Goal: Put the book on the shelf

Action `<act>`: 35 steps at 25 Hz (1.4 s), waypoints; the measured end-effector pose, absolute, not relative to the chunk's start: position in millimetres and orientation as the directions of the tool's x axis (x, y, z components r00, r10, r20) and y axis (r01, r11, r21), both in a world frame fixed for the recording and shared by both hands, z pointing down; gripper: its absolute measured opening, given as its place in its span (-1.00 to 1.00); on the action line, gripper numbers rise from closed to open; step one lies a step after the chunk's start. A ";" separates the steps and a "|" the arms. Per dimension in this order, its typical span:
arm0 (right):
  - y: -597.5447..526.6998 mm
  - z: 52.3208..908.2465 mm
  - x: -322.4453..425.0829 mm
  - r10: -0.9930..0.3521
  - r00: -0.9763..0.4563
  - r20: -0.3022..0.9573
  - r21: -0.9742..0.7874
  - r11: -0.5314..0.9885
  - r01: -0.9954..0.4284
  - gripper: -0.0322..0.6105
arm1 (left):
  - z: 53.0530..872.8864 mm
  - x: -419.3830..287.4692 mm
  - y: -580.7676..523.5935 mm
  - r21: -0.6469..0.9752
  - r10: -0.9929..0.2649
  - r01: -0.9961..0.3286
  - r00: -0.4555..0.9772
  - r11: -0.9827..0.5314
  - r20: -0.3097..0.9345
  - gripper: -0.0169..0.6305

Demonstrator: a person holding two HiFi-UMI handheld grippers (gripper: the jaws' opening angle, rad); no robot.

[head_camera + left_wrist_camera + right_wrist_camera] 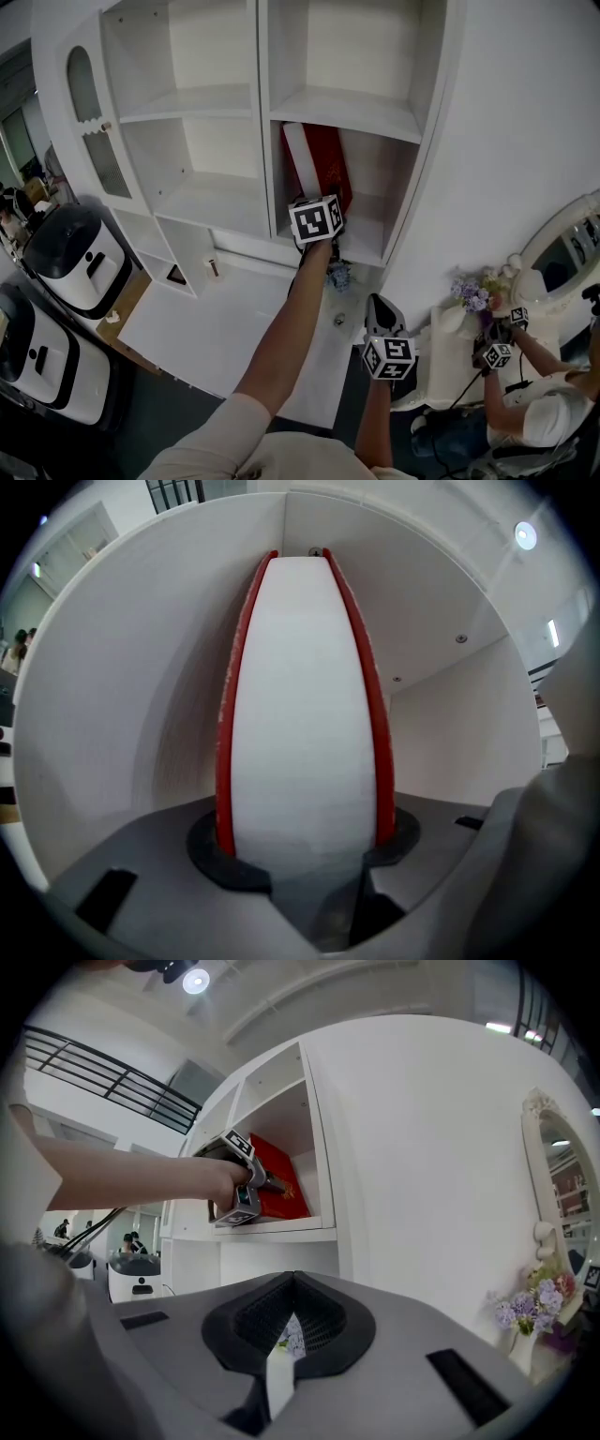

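The red book (pixel 319 164) stood inside the white shelf unit (pixel 361 111), in the middle compartment of its right-hand column. It was set close to that compartment's left wall, with its top tilted toward that wall. The left gripper (pixel 317 217) reached into the same compartment from below and in front. Its own view showed its jaws clamped on the book (pixel 305 714), one pad on each red cover, with the white page edge facing back at the camera. The compartment's back and side walls closed round the book in that view, so it looked nearly home. I could not tell from any view whether its bottom edge had settled on the compartment floor.

The right gripper (pixel 378 305) hung below the shelf unit and well clear of it. Its jaws were together on nothing (pixel 286 1326), and its camera looked up at the left gripper (pixel 239 1183) and the book (pixel 278 1177).

To finish well, the left gripper would probably need to lower the book until its foot bore fully on the compartment floor. The book should then be stood upright or rested firmly against the left wall before the jaws part. Opening slowly and drawing straight back out of the compartment should avoid dragging a cover along and tipping the book. A tilted, unsupported book on a smooth white board seemed likely to slide or fall sideways, so the lean deserved a check before release.
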State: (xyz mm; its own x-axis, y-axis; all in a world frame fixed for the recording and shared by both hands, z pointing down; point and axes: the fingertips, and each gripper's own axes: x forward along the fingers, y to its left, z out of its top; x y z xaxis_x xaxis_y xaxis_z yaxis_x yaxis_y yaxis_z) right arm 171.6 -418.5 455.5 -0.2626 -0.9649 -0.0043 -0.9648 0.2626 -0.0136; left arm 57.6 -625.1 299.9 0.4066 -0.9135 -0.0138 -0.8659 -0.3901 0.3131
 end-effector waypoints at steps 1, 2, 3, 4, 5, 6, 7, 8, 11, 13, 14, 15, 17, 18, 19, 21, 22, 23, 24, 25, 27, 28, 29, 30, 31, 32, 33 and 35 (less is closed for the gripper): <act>-418.3 456.5 173.4 -0.966 -0.259 -0.002 -0.012 0.259 -0.966 -0.82 | 299.8 57.7 -626.6 0.316 -0.915 -0.867 0.403 -0.386 -0.013 -0.23; -418.3 457.3 175.1 -0.967 -0.255 0.000 -0.010 0.255 -0.967 -0.82 | 299.7 57.5 -628.1 0.318 -0.917 -0.868 0.399 -0.381 -0.011 -0.23; -418.2 457.9 176.7 -0.968 -0.252 0.002 -0.009 0.252 -0.968 -0.82 | 299.5 57.3 -629.5 0.321 -0.918 -0.869 0.396 -0.377 -0.009 -0.23; -417.7 458.3 178.4 -0.969 -0.248 0.004 -0.006 0.248 -0.969 -0.82 | 299.7 57.1 -631.0 0.323 -0.919 -0.869 0.394 -0.375 -0.006 -0.23; -416.6 459.0 180.3 -0.970 -0.245 0.007 -0.004 0.245 -0.970 -0.82 | 300.9 57.0 -632.4 0.326 -0.920 -0.870 0.392 -0.371 -0.001 -0.23; -415.1 459.8 182.5 -0.970 -0.242 0.012 -0.001 0.242 -0.970 -0.82 | 302.8 57.1 -633.6 0.329 -0.921 -0.870 0.390 -0.366 0.007 -0.23; -413.9 460.5 184.6 -0.971 -0.239 0.017 0.003 0.239 -0.971 -0.82 | 304.0 57.6 -634.8 0.333 -0.920 -0.870 0.391 -0.364 0.013 -0.23; -413.3 460.8 186.4 -0.971 -0.236 0.021 0.007 0.236 -0.972 -0.82 | 303.9 58.1 -636.3 0.337 -0.919 -0.868 0.393 -0.365 0.016 -0.23; -413.1 460.4 189.7 -0.973 -0.229 0.031 0.018 0.230 -0.973 -0.82 | 301.1 58.1 -640.5 0.355 -0.912 -0.854 0.411 -0.380 0.013 -0.20; -412.2 459.0 192.3 -0.975 -0.221 0.030 0.021 0.222 -0.975 -0.82 | 300.5 59.7 -641.2 0.371 -0.903 -0.841 0.429 -0.394 0.013 -0.16; -411.3 458.3 193.5 -0.975 -0.218 0.028 0.022 0.219 -0.975 -0.82 | 300.7 60.8 -641.0 0.375 -0.899 -0.836 0.438 -0.401 0.013 -0.16; -410.3 458.1 194.3 -0.976 -0.217 0.027 0.024 0.217 -0.976 -0.82 | 301.1 61.2 -640.7 0.378 -0.896 -0.832 0.444 -0.406 0.013 -0.15; -408.3 458.4 194.4 -0.976 -0.216 0.030 0.028 0.217 -0.976 -0.82 | 301.2 59.4 -640.0 0.379 -0.895 -0.829 0.447 -0.411 0.009 -0.12; -407.4 458.7 194.0 -0.976 -0.217 0.031 0.028 0.218 -0.976 -0.82 | 299.8 57.8 -638.9 0.378 -0.895 -0.829 0.446 -0.413 0.001 -0.10; -406.4 459.2 193.4 -0.975 -0.218 0.033 0.027 0.219 -0.975 -0.82 | 297.3 56.0 -637.0 0.376 -0.895 -0.828 0.446 -0.416 -0.011 -0.10; -404.0 460.0 191.5 -0.974 -0.222 0.034 0.020 0.223 -0.975 -0.82 | 291.4 52.0 -631.2 0.379 -0.894 -0.821 0.445 -0.427 -0.041 -0.10; -403.0 460.1 190.2 -0.974 -0.225 0.034 0.016 0.226 -0.974 -0.82 | 288.8 49.9 -627.8 0.381 -0.893 -0.817 0.447 -0.432 -0.055 -0.09; -402.4 460.0 188.8 -0.973 -0.229 0.034 0.013 0.230 -0.973 -0.82 | 286.4 48.1 -624.4 0.380 -0.891 -0.815 0.449 -0.438 -0.065 -0.09; -402.2 460.0 187.3 -0.972 -0.232 0.035 0.013 0.233 -0.972 -0.82 | 284.3 46.7 -621.2 0.378 -0.889 -0.812 0.452 -0.444 -0.074 -0.09; -401.9 460.1 185.8 -0.971 -0.235 0.035 0.012 0.235 -0.972 -0.82 | 283.3 45.5 -618.3 0.375 -0.887 -0.811 0.455 -0.450 -0.080 -0.09; -400.6 460.7 181.5 -0.969 -0.244 0.035 0.004 0.244 -0.970 -0.82 | 283.9 43.9 -612.7 0.363 -0.882 -0.809 0.463 -0.462 -0.090 -0.09; -400.0 460.9 178.6 -0.968 -0.250 0.035 -0.001 0.250 -0.968 -0.82 | 284.5 42.9 -609.2 0.353 -0.880 -0.811 0.466 -0.467 -0.093 -0.09; -399.9 460.8 175.2 -0.966 -0.257 0.035 -0.004 0.257 -0.966 -0.82 | 285.2 41.3 -605.2 0.341 -0.879 -0.815 0.466 -0.469 -0.095 -0.09; -400.2 460.5 171.8 -0.964 -0.264 0.035 -0.006 0.264 -0.964 -0.82 | 286.2 39.5 -601.1 0.324 -0.880 -0.821 0.466 -0.470 -0.095 -0.09; -400.5 460.4 168.7 -0.962 -0.271 0.036 -0.006 0.271 -0.963 -0.82 | 287.4 38.3 -596.9 0.304 -0.880 -0.828 0.466 -0.471 -0.094 -0.09; -400.7 460.6 166.2 -0.960 -0.277 0.036 -0.007 0.277 -0.961 -0.82 | 289.0 37.7 -592.4 0.282 -0.879 -0.834 0.468 -0.473 -0.093 -0.09; -400.3 460.9 163.9 -0.959 -0.281 0.037 -0.007 0.281 -0.960 -0.82 | 290.5 37.2 -587.3 0.262 -0.877 -0.838 0.471 -0.478 -0.093 -0.09; -399.3 461.4 158.6 -0.957 -0.289 0.035 -0.009 0.289 -0.957 -0.82 | 291.8 33.3 -575.9 0.233 -0.873 -0.842 0.476 -0.486 -0.104 -0.09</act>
